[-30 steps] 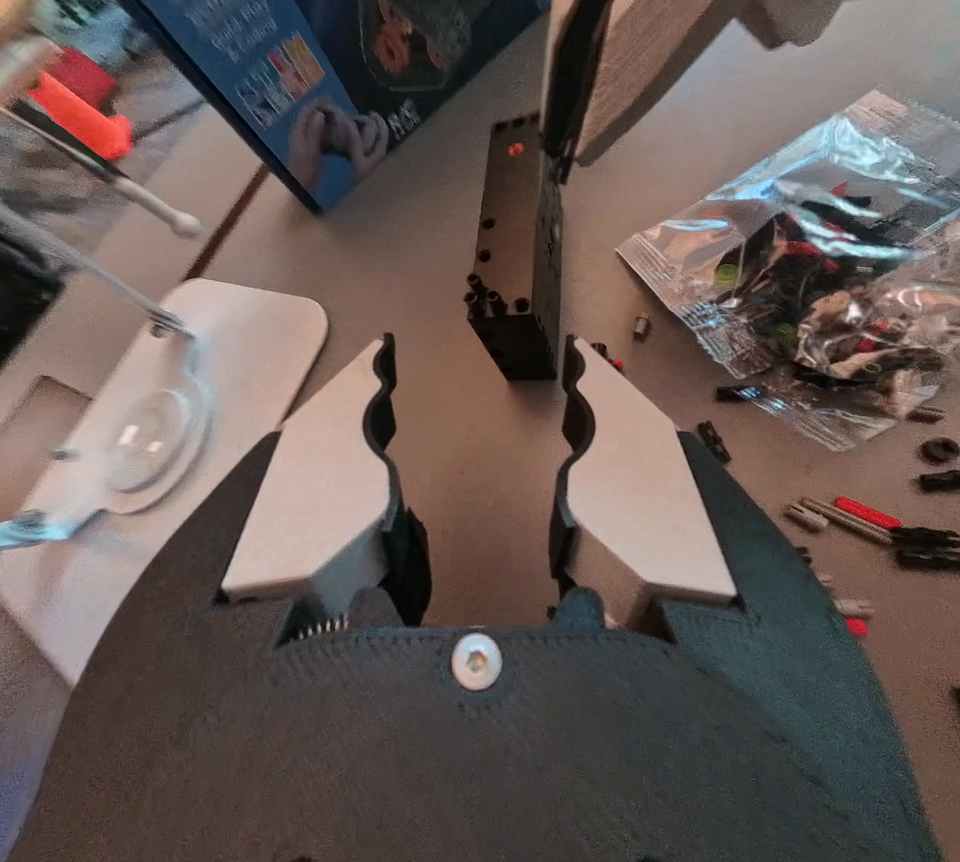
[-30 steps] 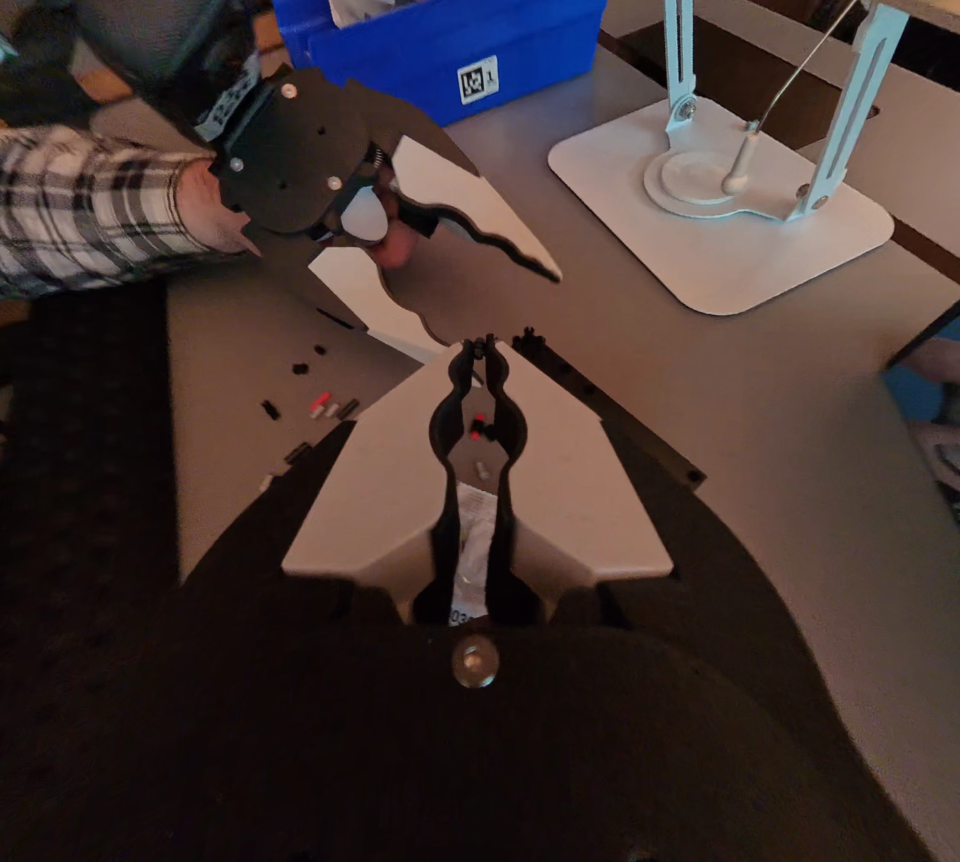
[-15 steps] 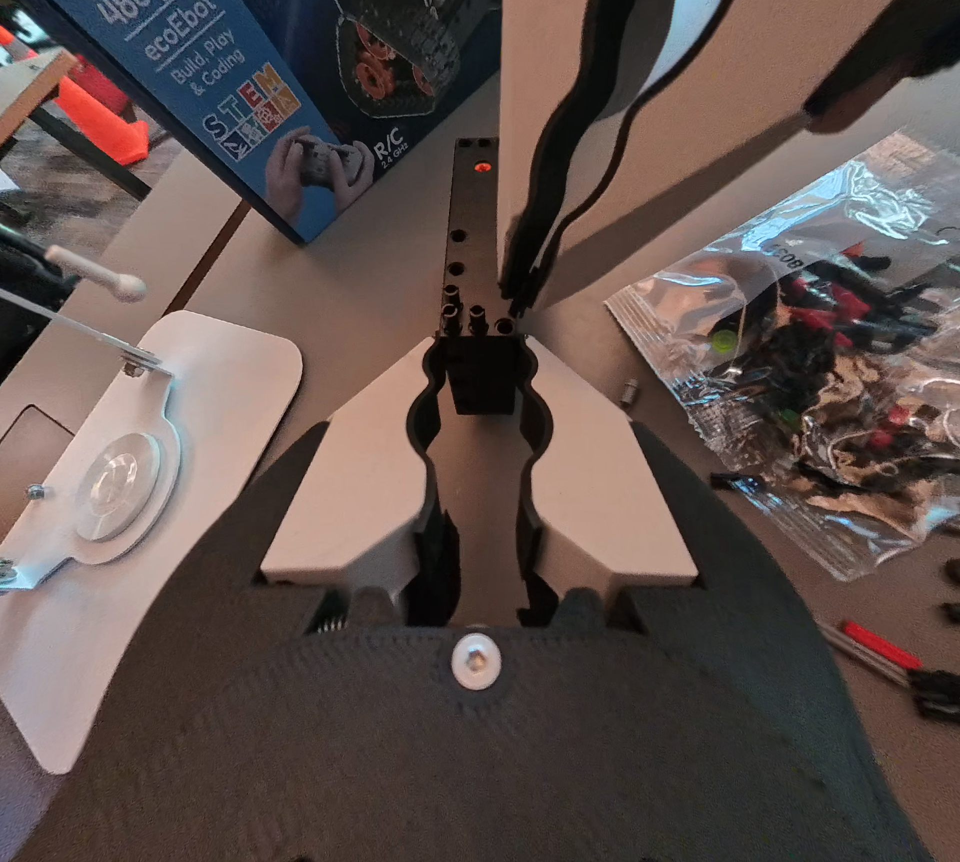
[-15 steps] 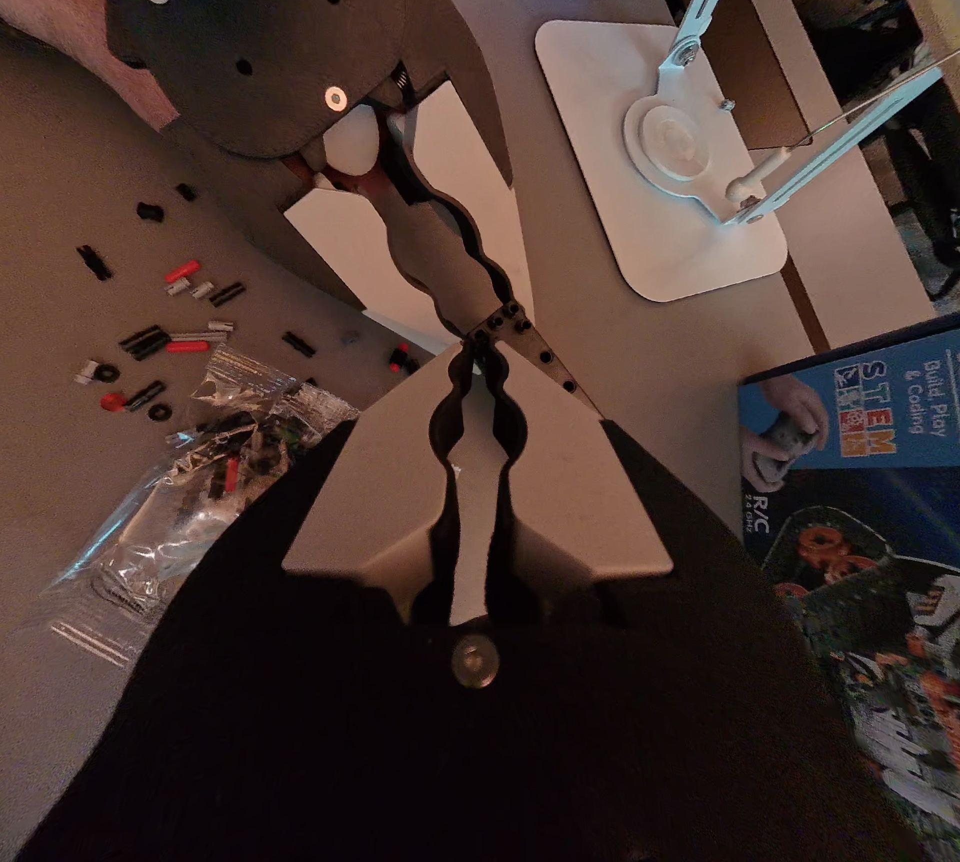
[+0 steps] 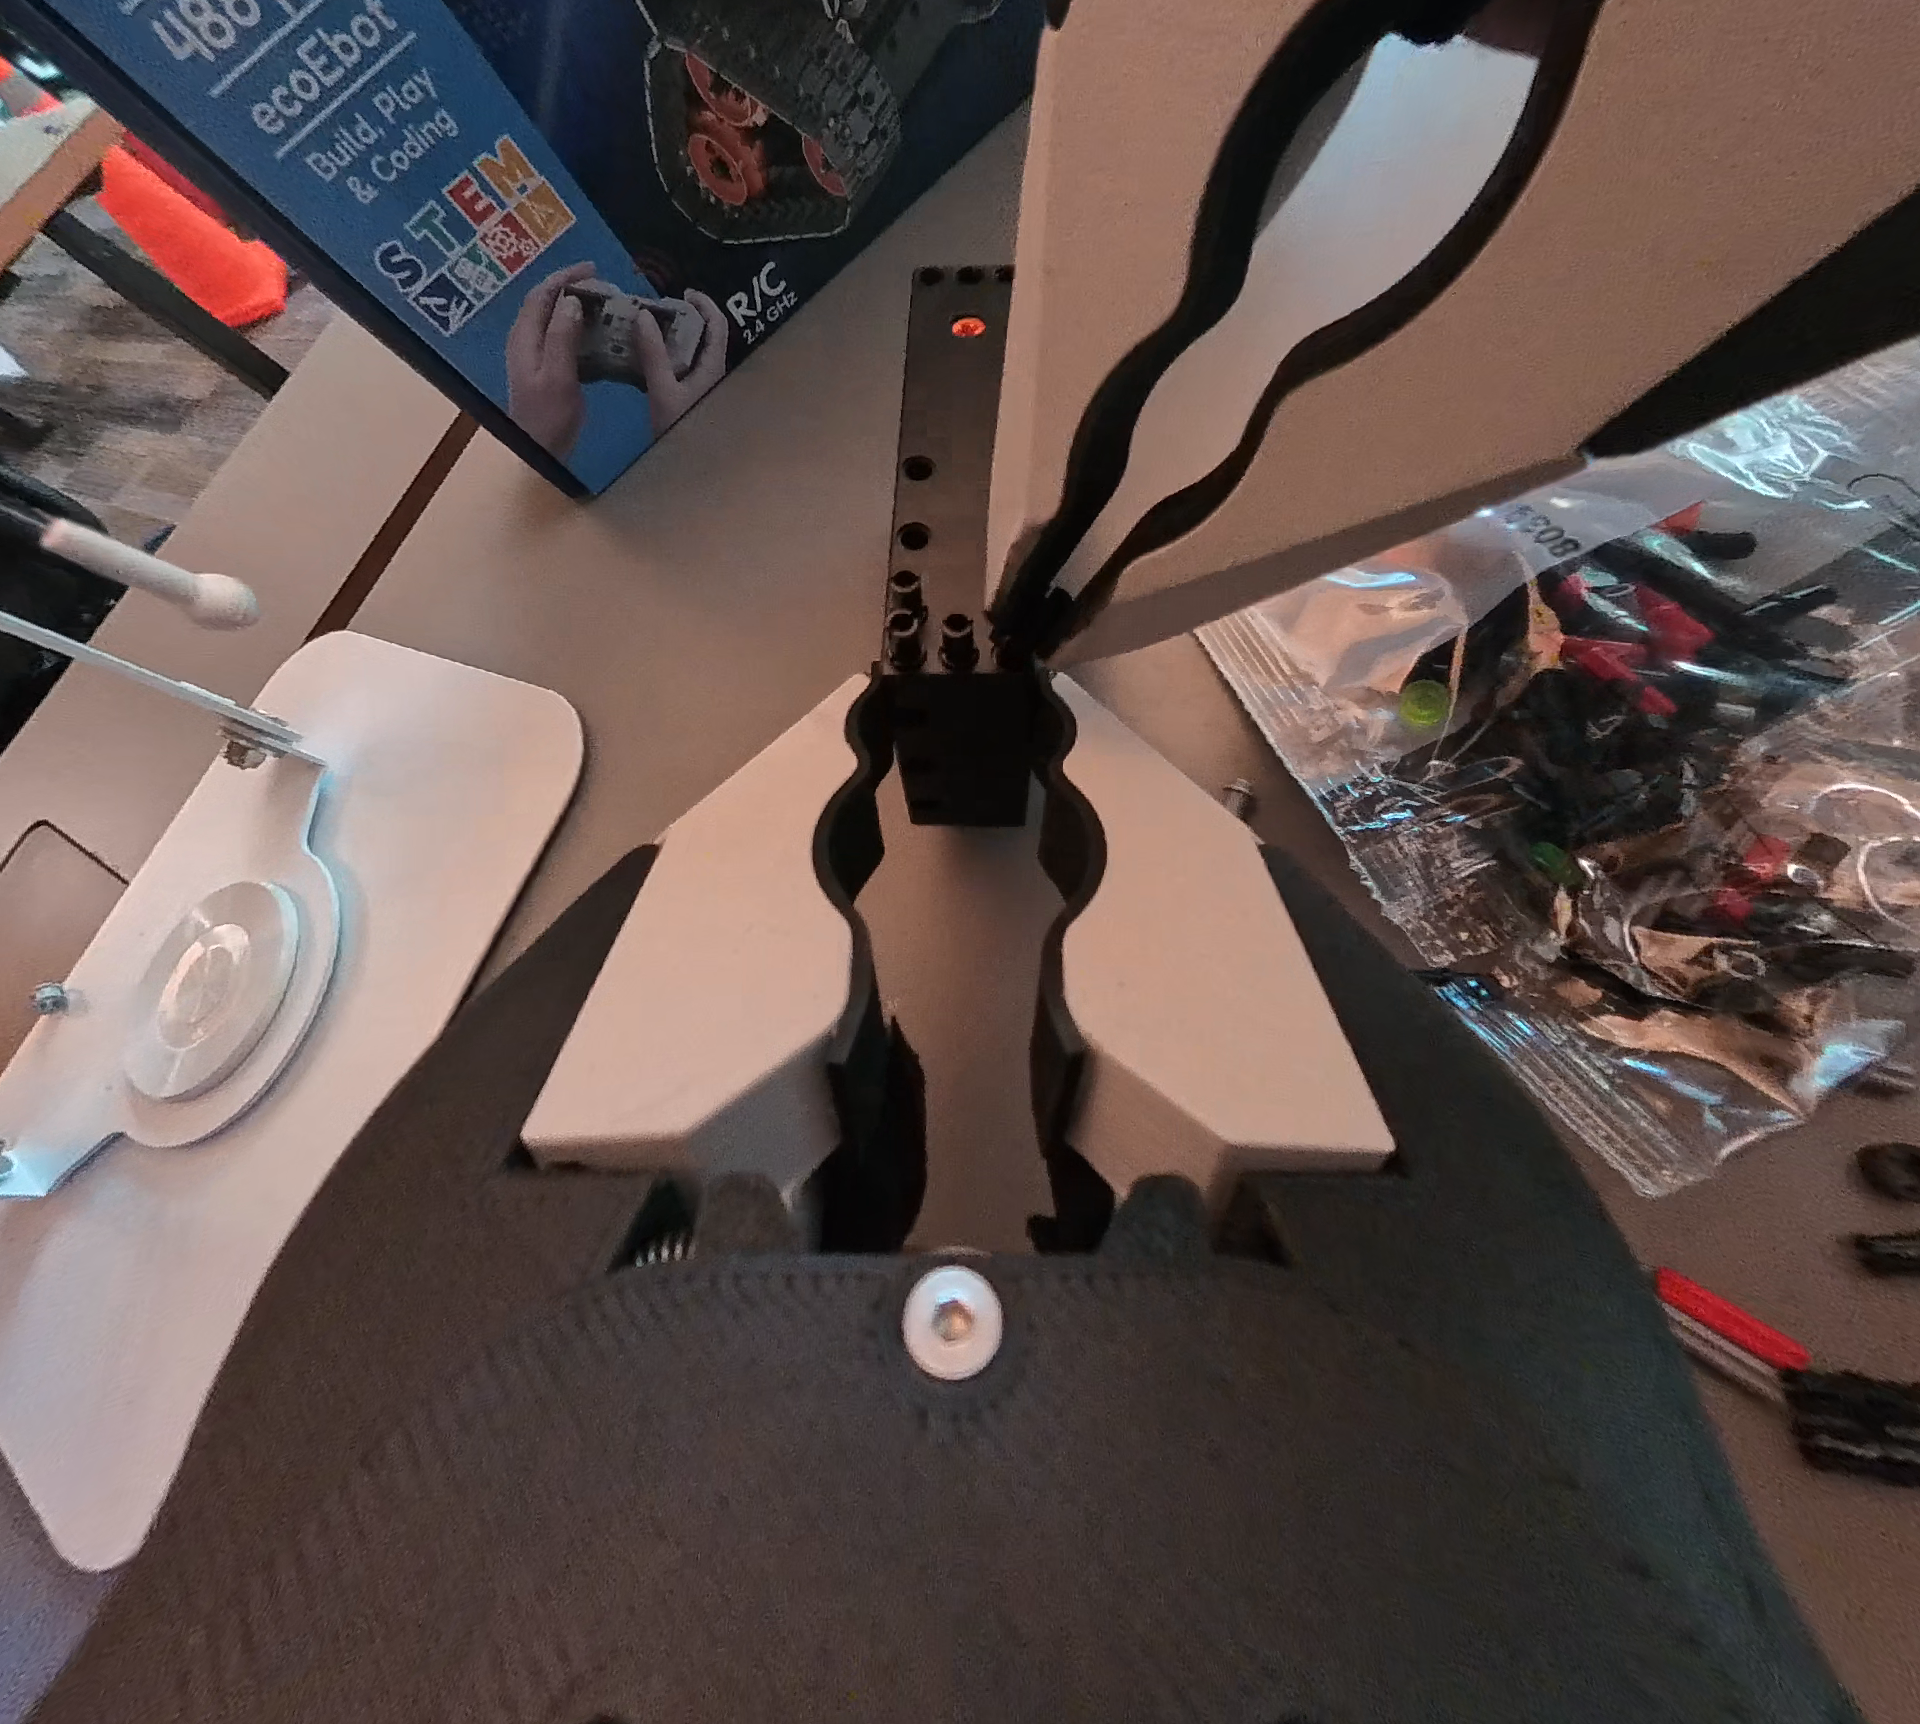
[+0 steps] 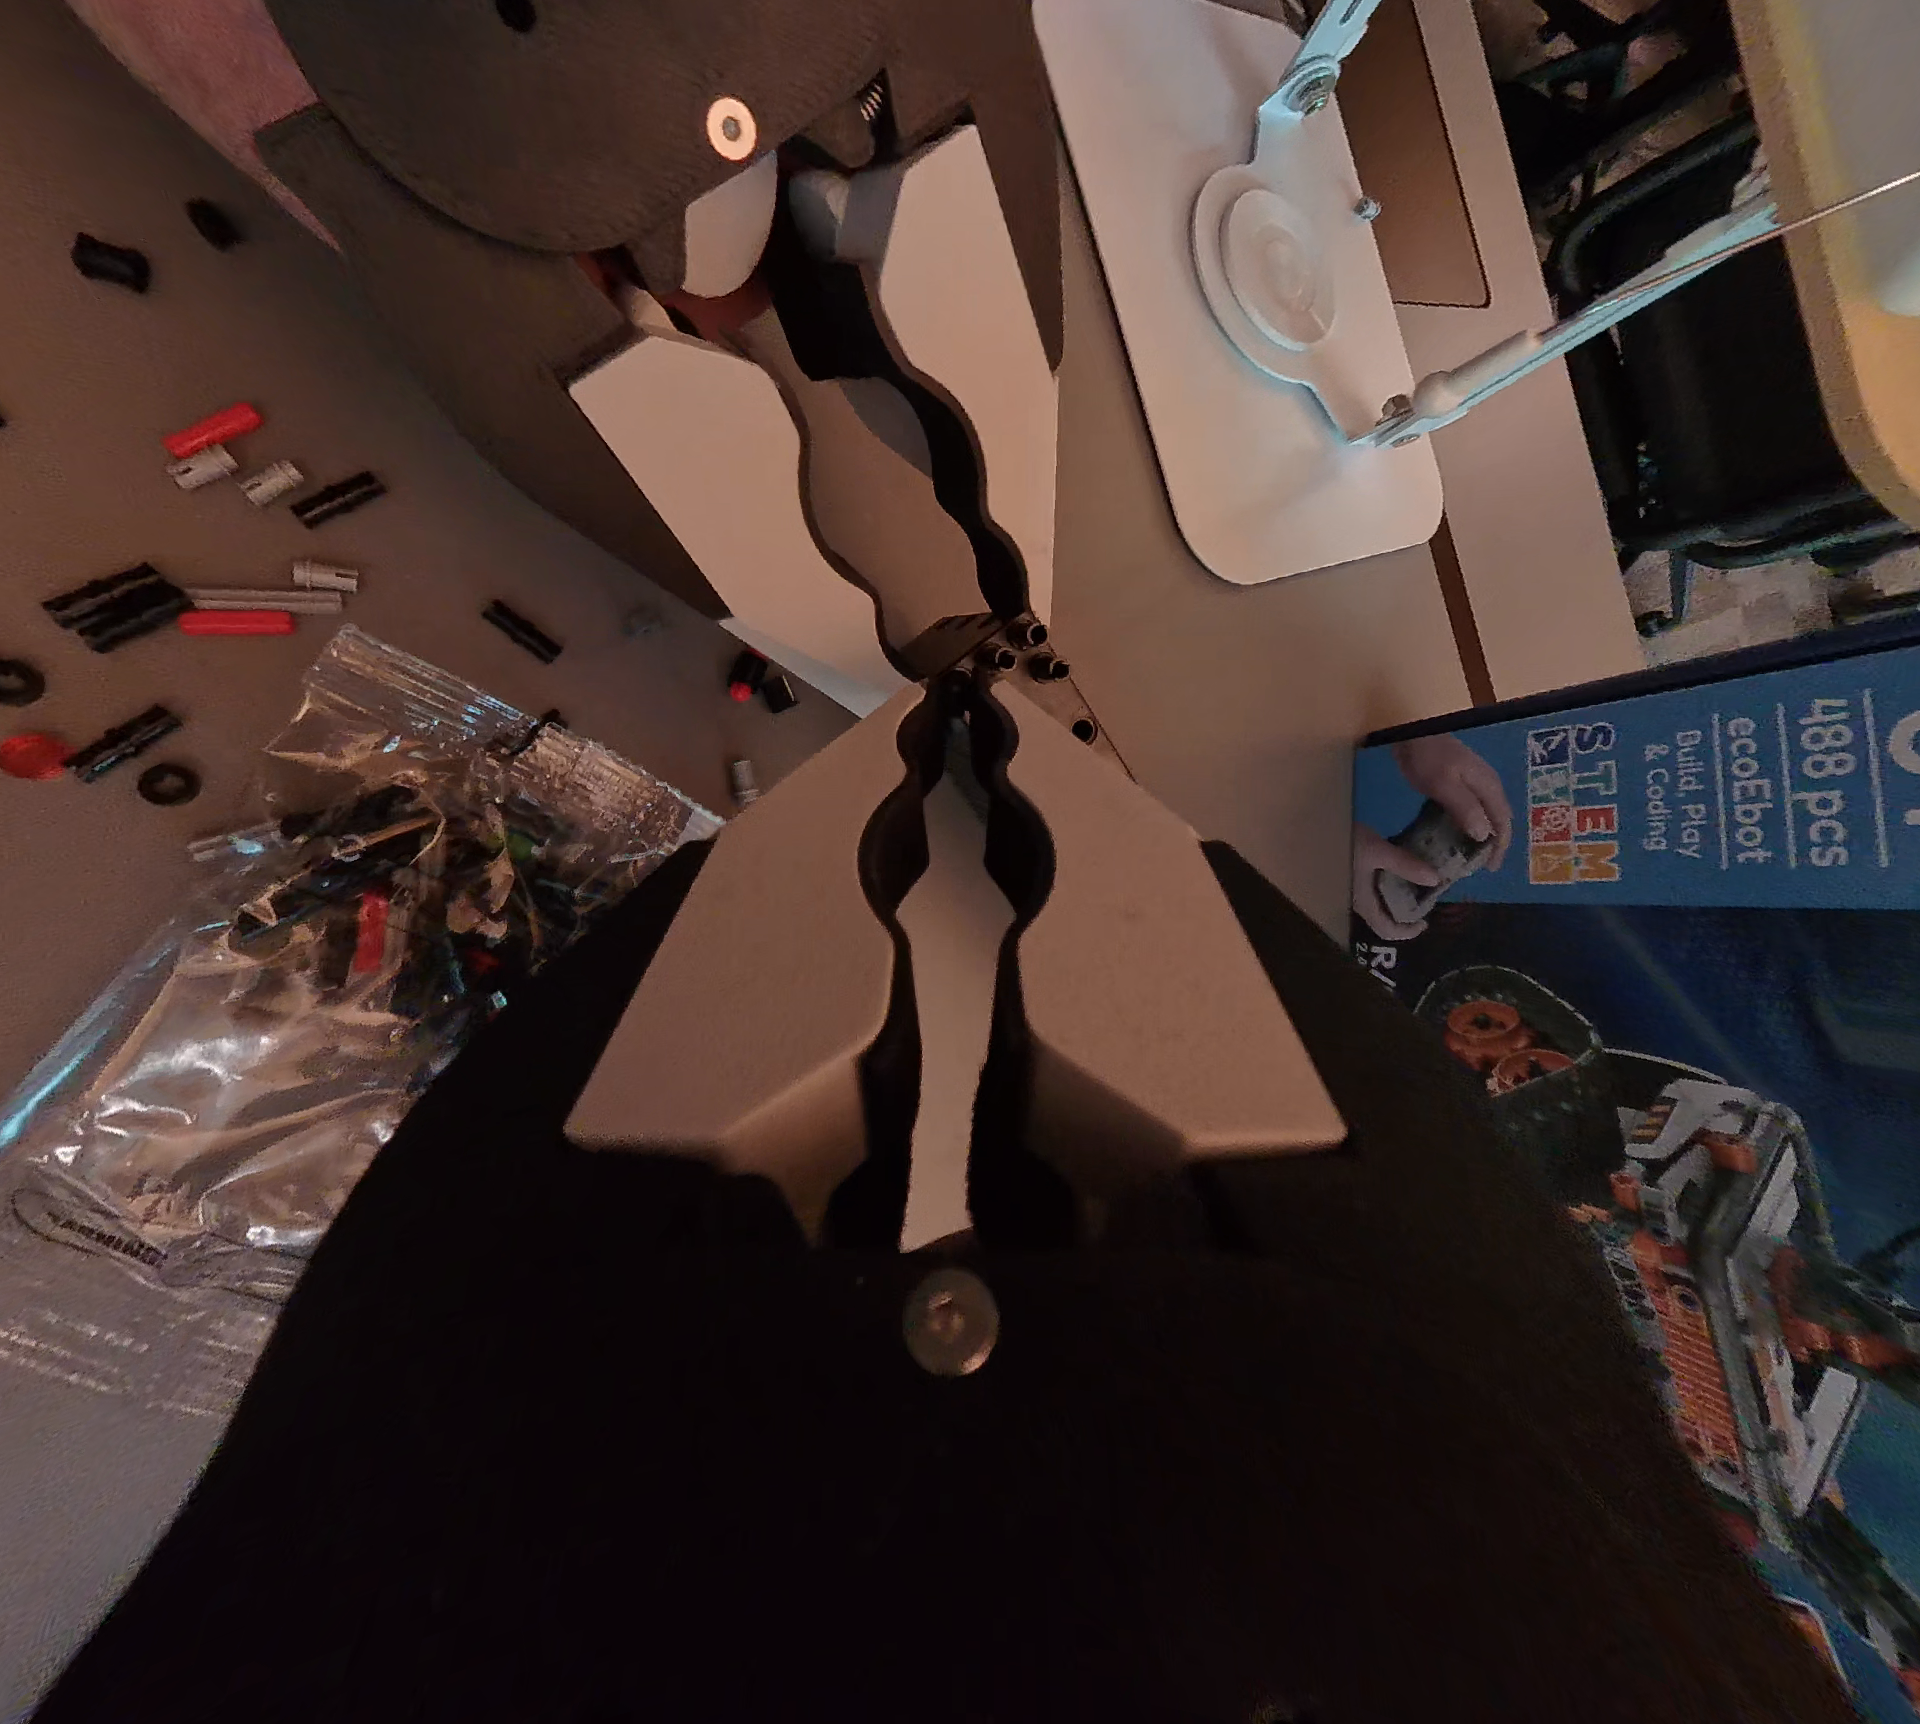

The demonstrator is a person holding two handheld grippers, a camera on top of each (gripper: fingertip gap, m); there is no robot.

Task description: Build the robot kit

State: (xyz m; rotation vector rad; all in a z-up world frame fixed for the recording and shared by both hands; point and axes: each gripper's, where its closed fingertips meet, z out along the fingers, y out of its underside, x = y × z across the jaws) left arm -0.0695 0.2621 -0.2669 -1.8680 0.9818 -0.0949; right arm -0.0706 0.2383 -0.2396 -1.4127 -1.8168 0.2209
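Observation:
A long black block [image 5: 940, 469] with holes and short pins on top lies on the tan table, pointing away from me. My left gripper [image 5: 954, 708] is shut on its near end. My right gripper [image 5: 1034, 620] comes down from the upper right, shut on a small black pin [image 5: 1023, 625] at the block's near right corner. In the right wrist view, my right gripper [image 6: 961, 698] holds the pin against the block's end [image 6: 951, 651]. The left gripper [image 6: 961, 635] reaches in from above and clamps the same end. A hand holds it at top left.
A blue toy box [image 5: 416, 116] stands behind the block and also shows in the right wrist view [image 6: 1662, 843]. A clear bag of parts [image 5: 1610, 791] lies to the right. A white stand base [image 5: 312, 895] is on the left. Loose red, grey and black pins [image 6: 208, 604] are scattered. Only a small space, under 4 cm, lies between the two pairs of fingers.
The left gripper moved forward and closed on the block's near end. The right gripper swung round and brought its tips down to the block's corner. Little has moved in the last half second.

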